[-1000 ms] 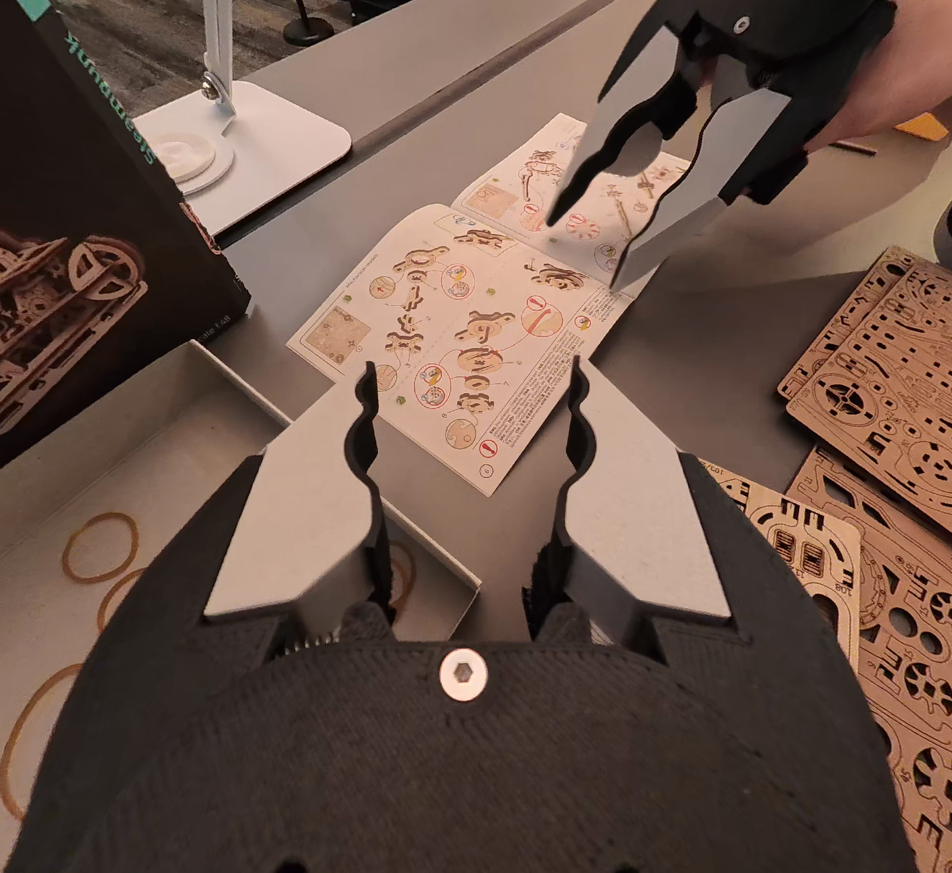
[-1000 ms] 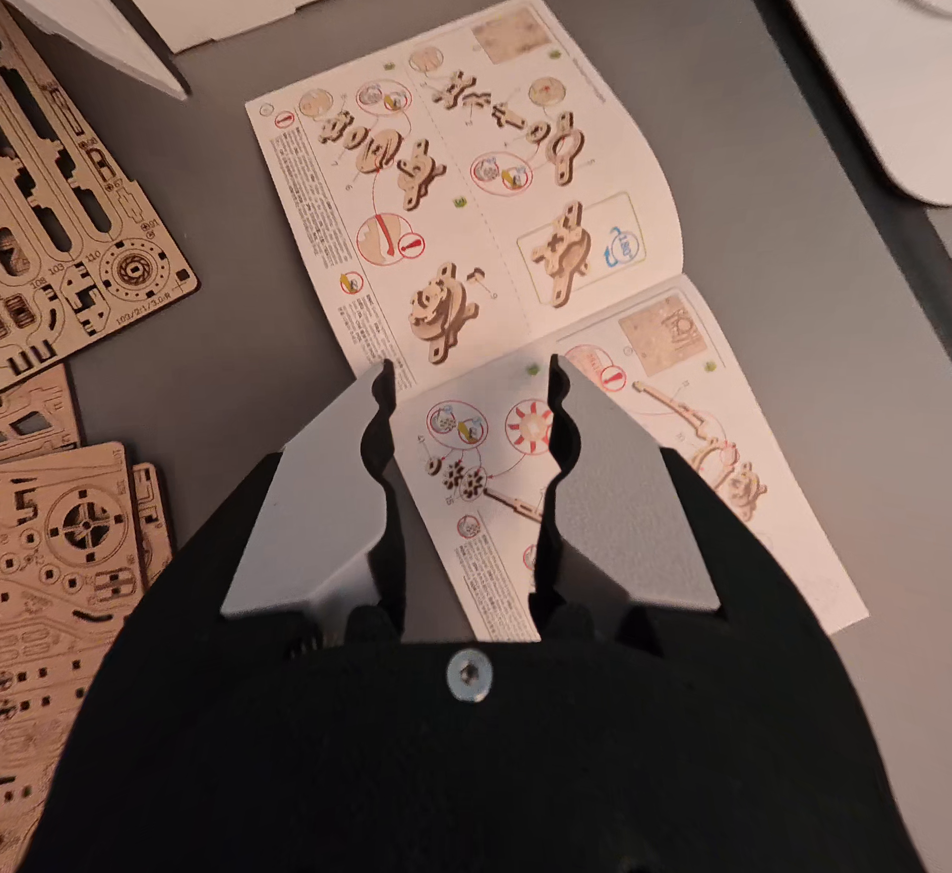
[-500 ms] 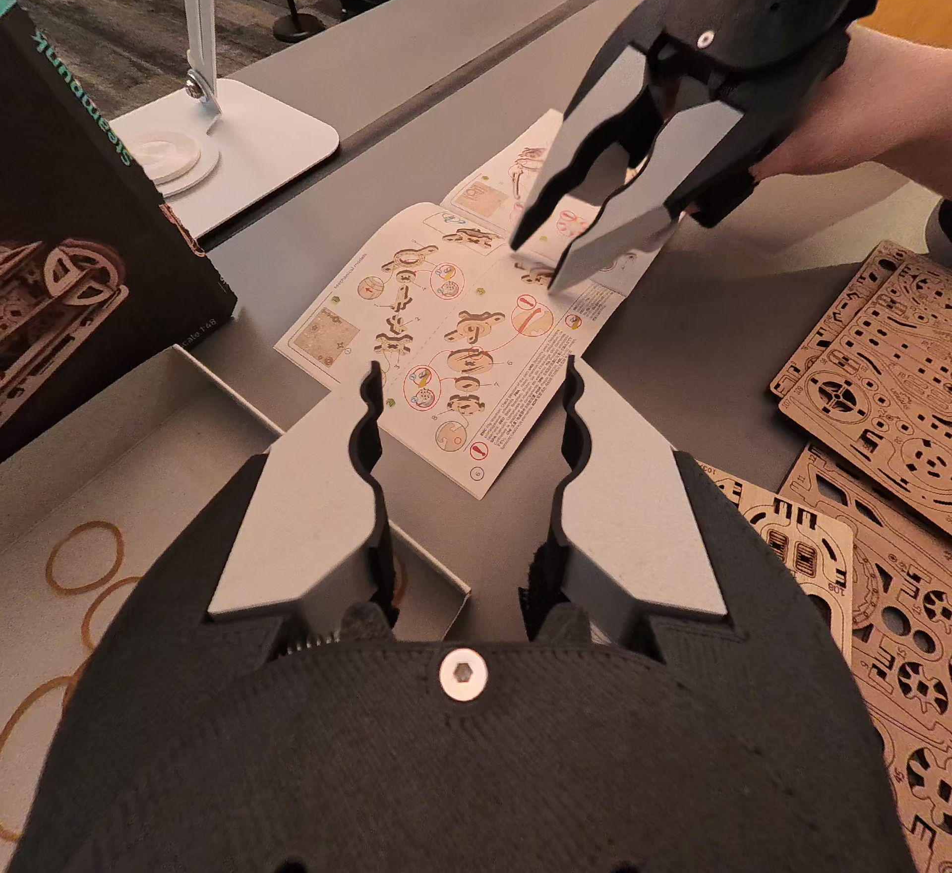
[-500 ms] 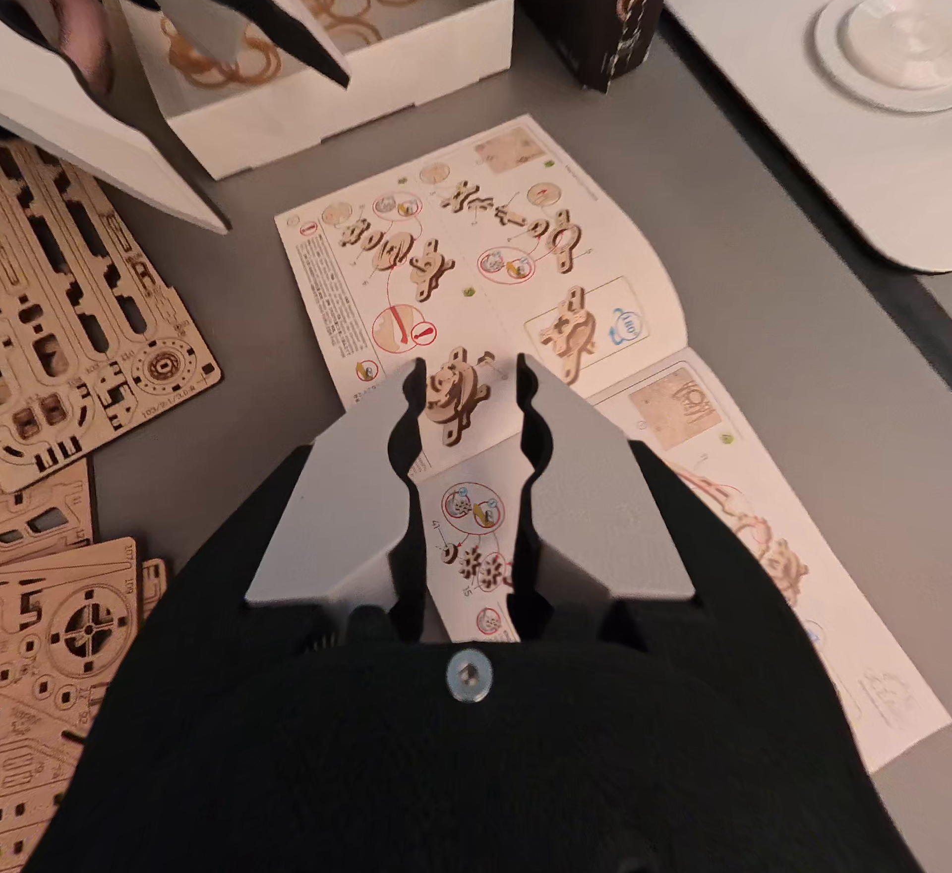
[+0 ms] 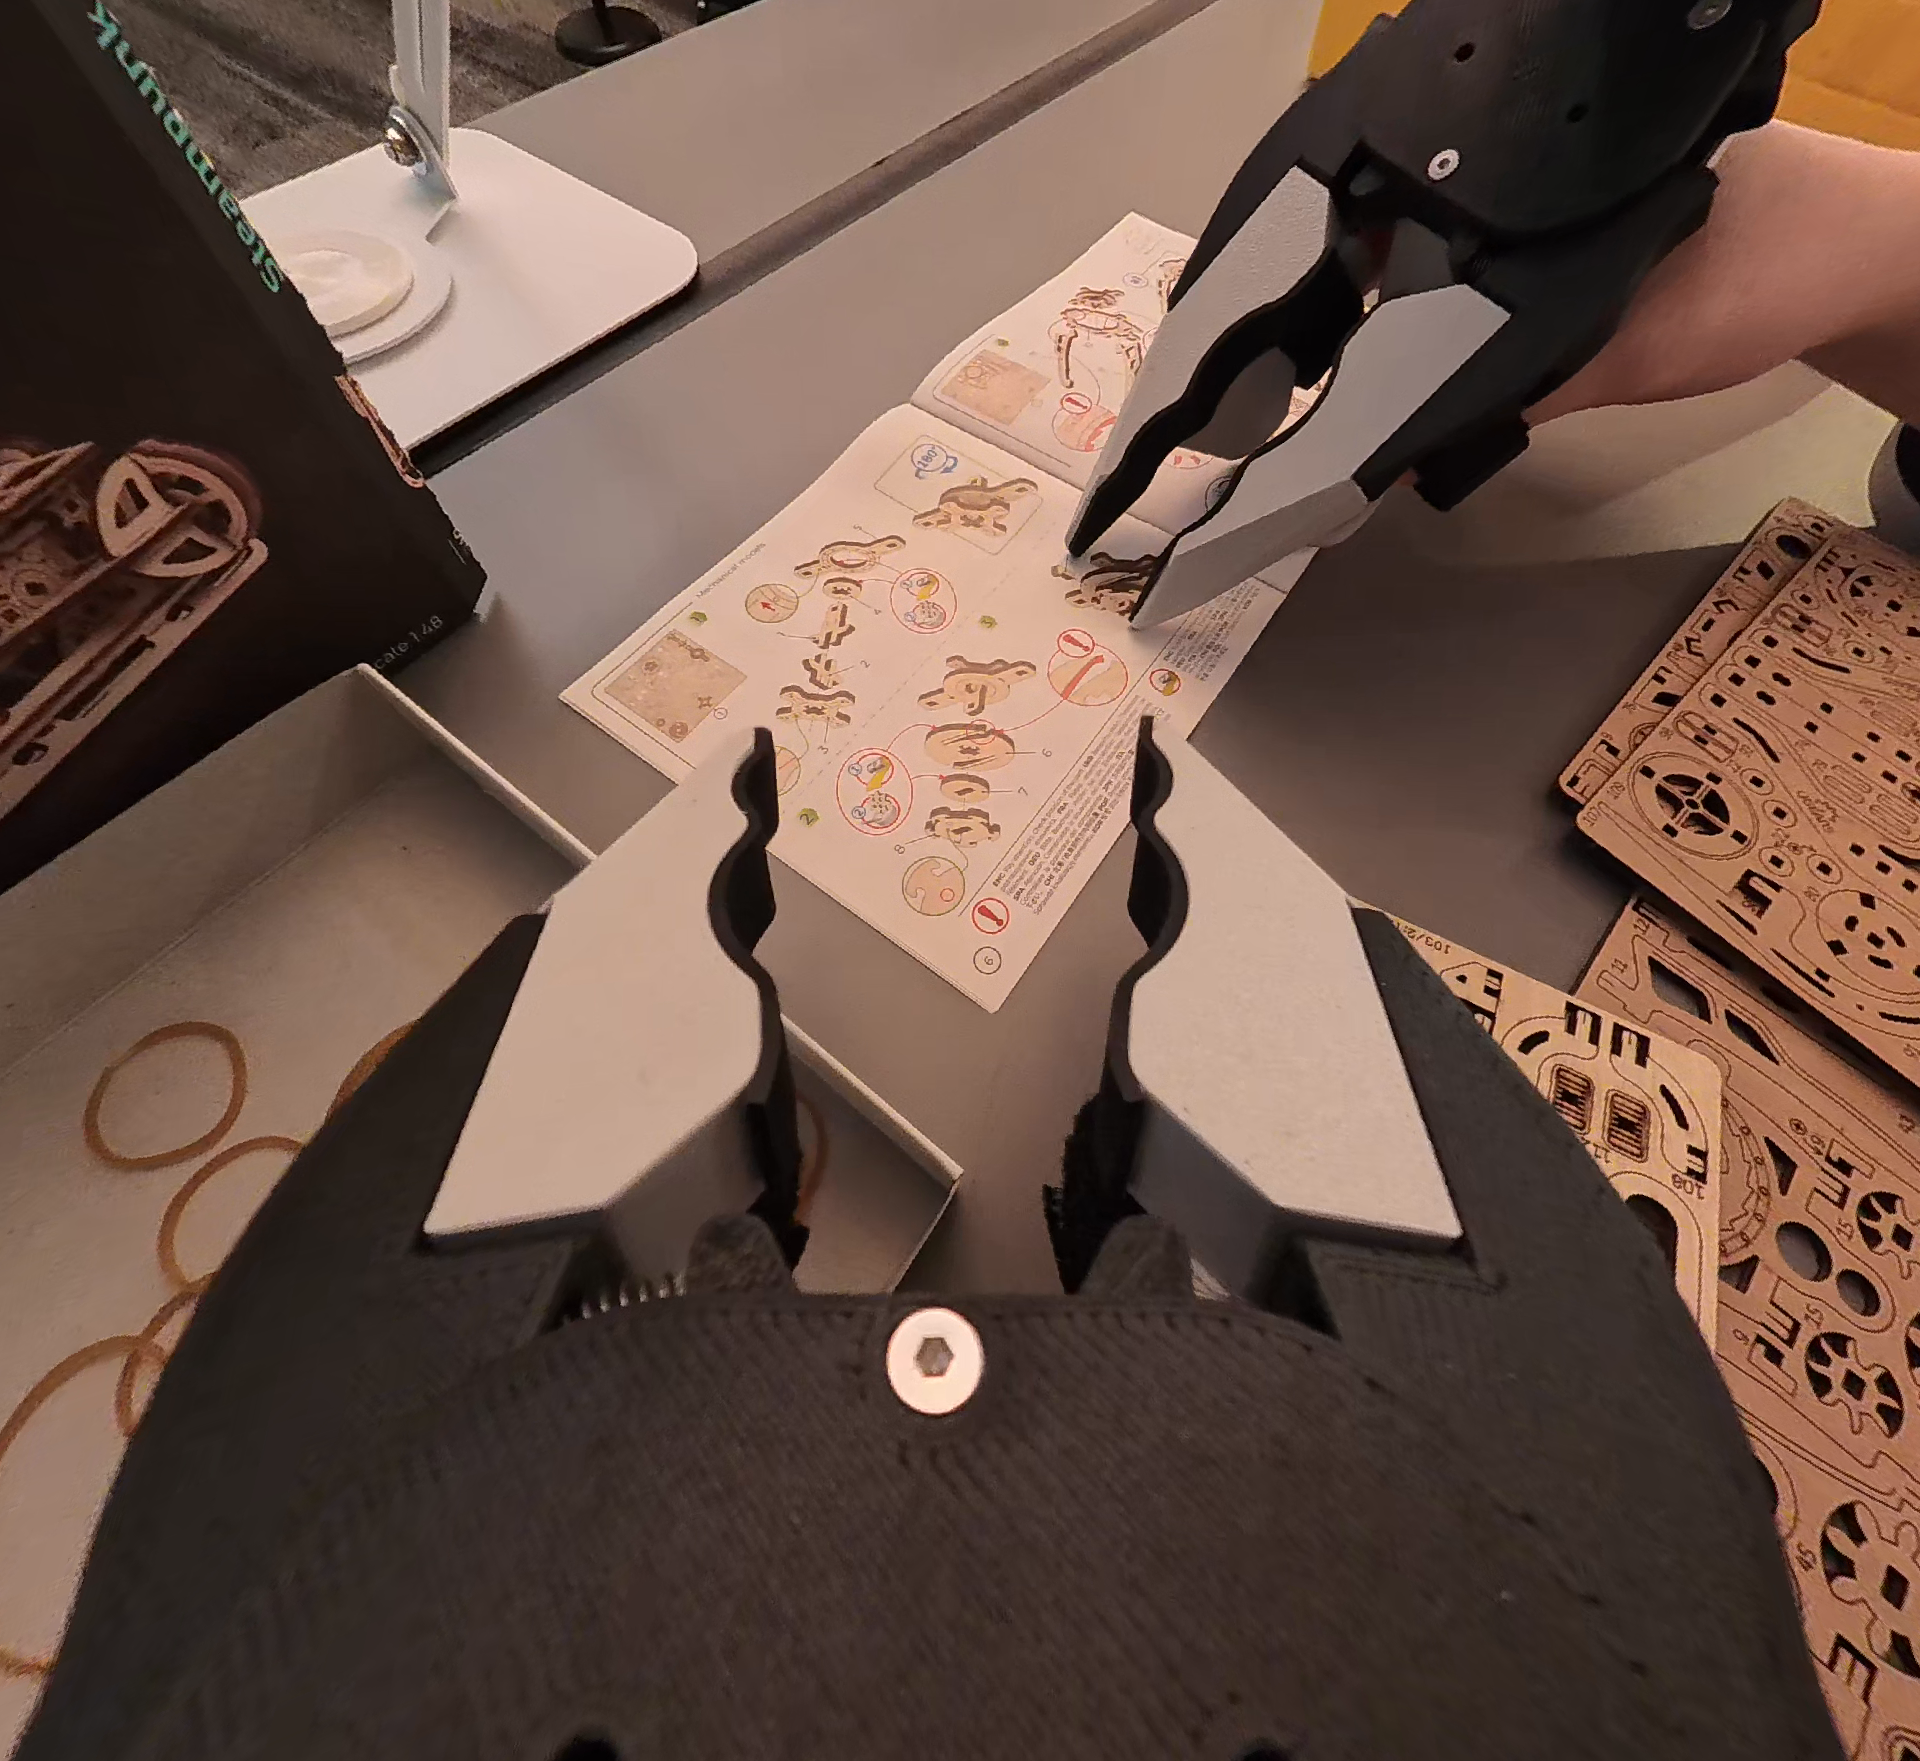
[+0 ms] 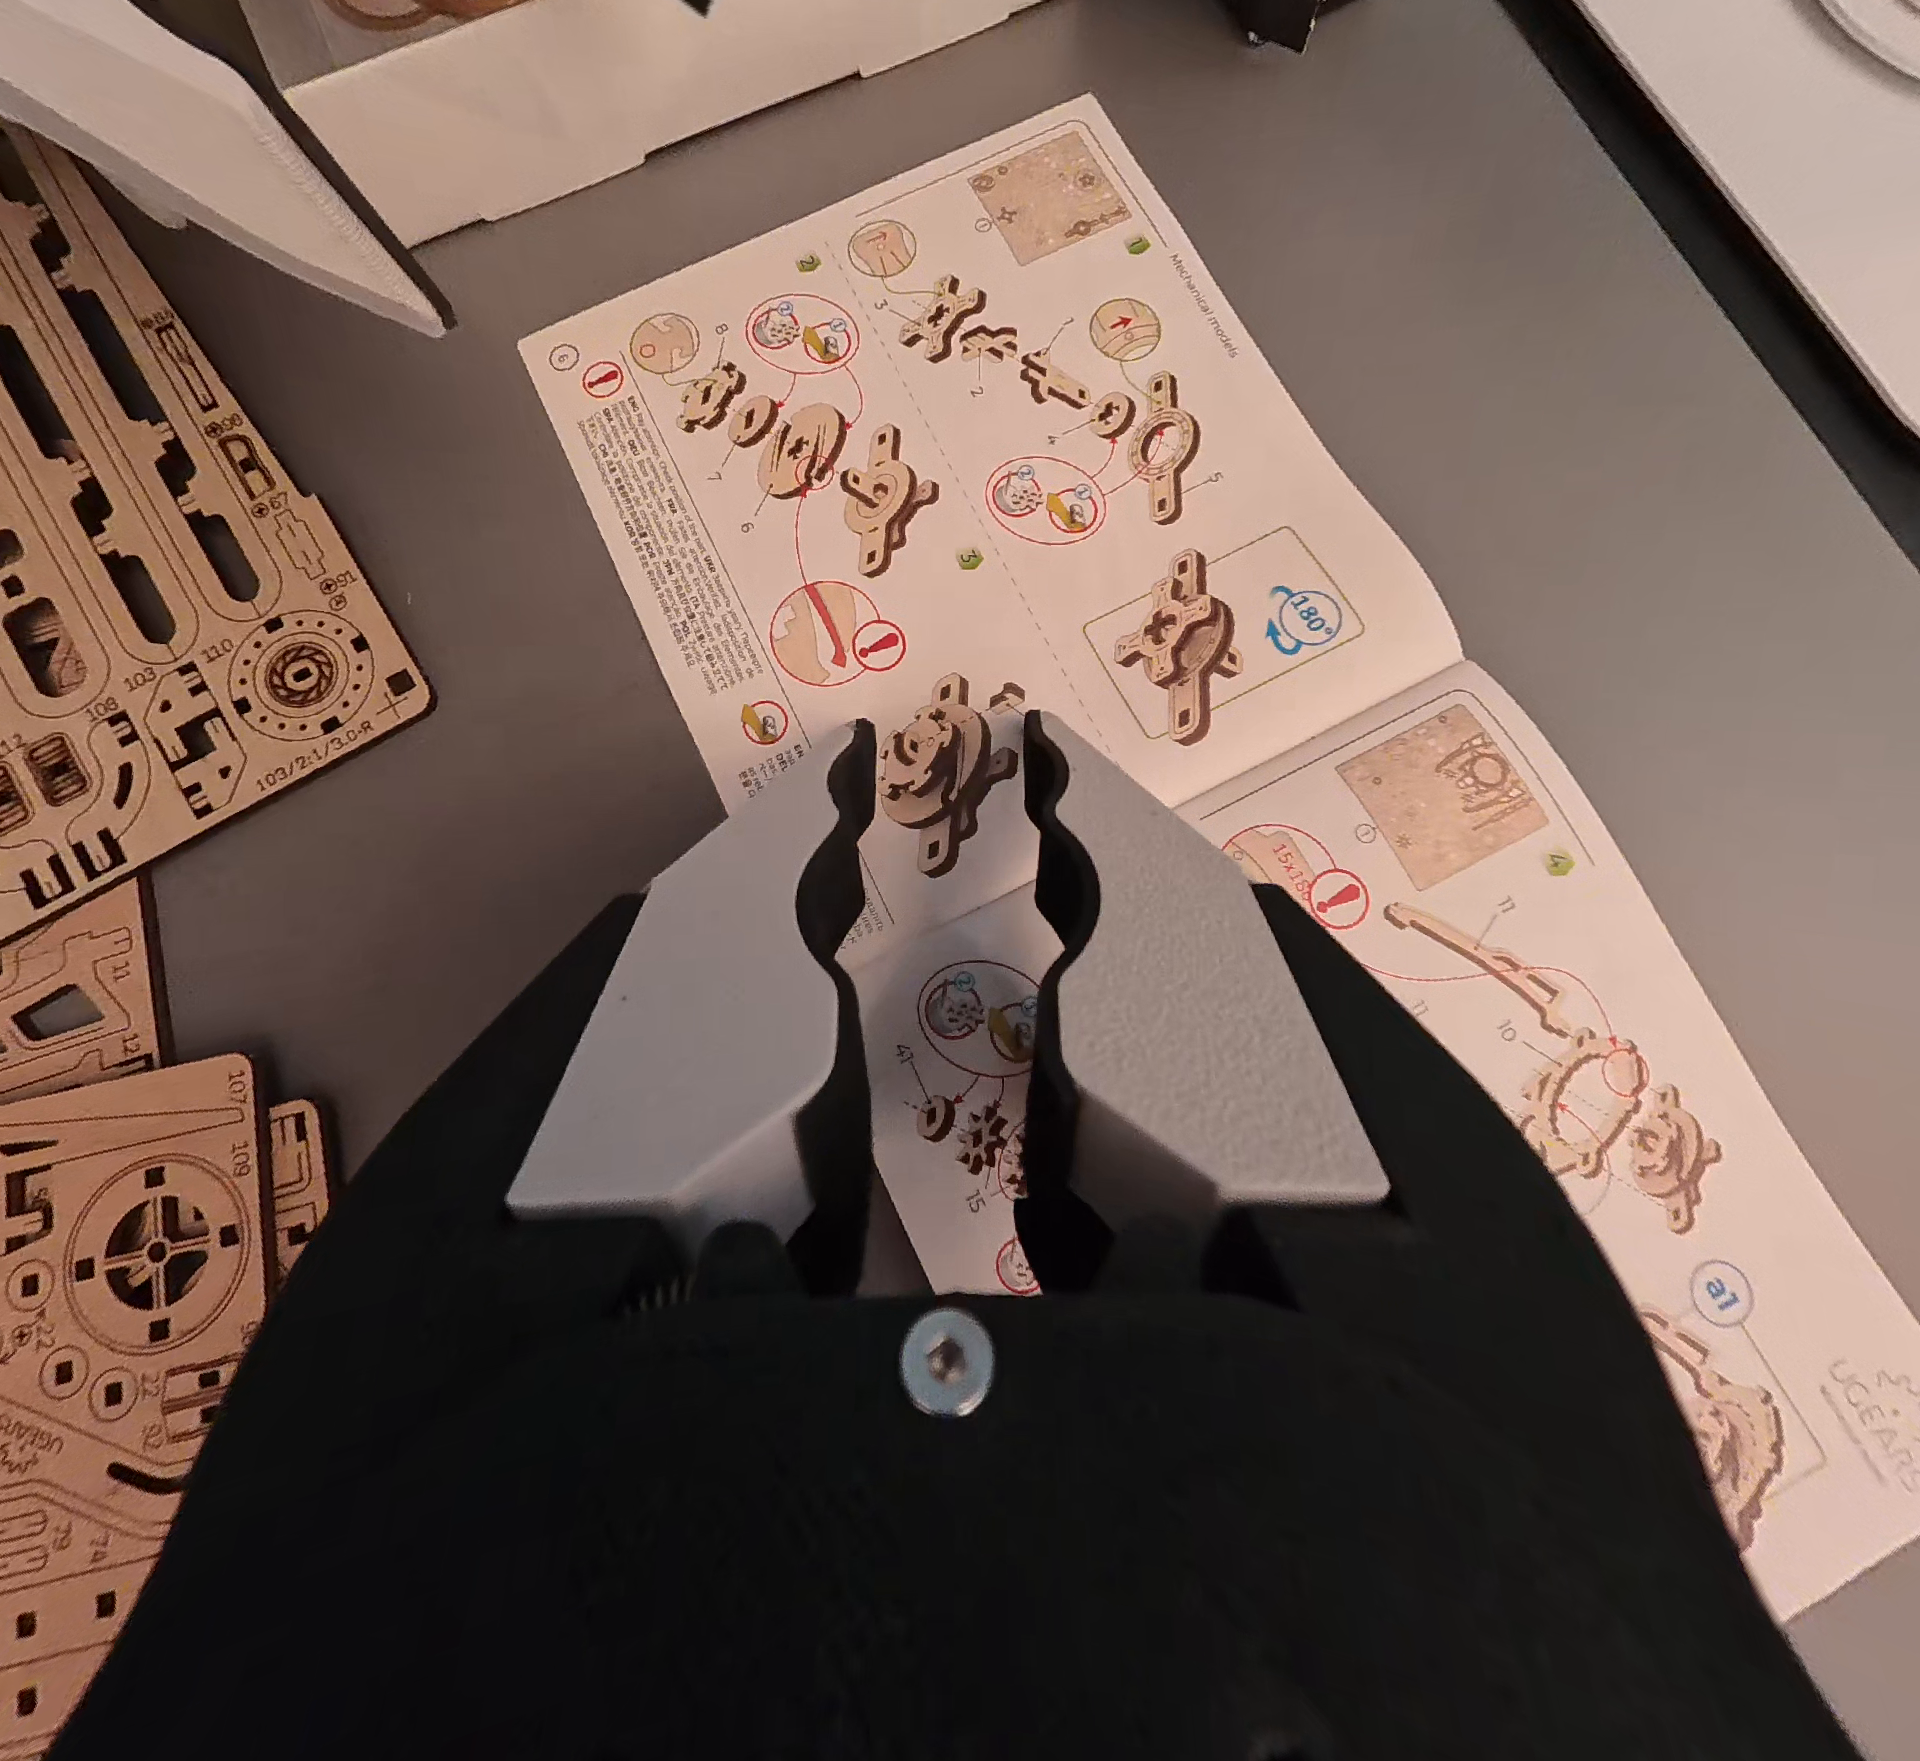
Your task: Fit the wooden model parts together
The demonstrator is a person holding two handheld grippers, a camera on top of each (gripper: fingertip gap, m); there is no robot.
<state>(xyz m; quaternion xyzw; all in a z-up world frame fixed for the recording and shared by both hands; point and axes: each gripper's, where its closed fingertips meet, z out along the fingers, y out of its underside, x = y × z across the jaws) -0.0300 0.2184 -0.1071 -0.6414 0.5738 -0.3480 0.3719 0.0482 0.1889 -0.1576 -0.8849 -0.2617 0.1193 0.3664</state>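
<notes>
Grey counter (image 6: 468, 620) carries everything. A dark kit box (image 5: 156, 464) stands far-left of the left hand-held gripper (image 5: 951, 745). An open white tray (image 5: 312, 880) lies under and left of that gripper, likely there to keep the loose rubber bands (image 5: 166, 1098) from scattering. Cut wooden sheets (image 6: 156, 568) lie flat, left of the right hand-held gripper (image 6: 943, 729), spread so parts can be read and popped out.

An instruction booklet (image 6: 1195, 381) lies open under and ahead of the right hand-held gripper, probably as the reference for the build.

The left hand-held gripper hangs above the tray corner, spread wide and holding nothing. My guess is it is waiting to take a mating part.

The right hand-held gripper is angled down at the page with its jaws partly apart. Its tips straddle a small wooden assembly (image 6: 935, 776) that seems to lie on the booklet. I can't tell whether they touch it, and no grip is visible. It reads as lining up a pick.

The assembly sits right between the right hand-held gripper's tips. It lies roughly flat with the disc face up. Its long arm runs roughly along the fingers, with the far end leaning slightly right. A short cross arm points sideways toward the right finger, so closing should squeeze across the narrow width.
</notes>
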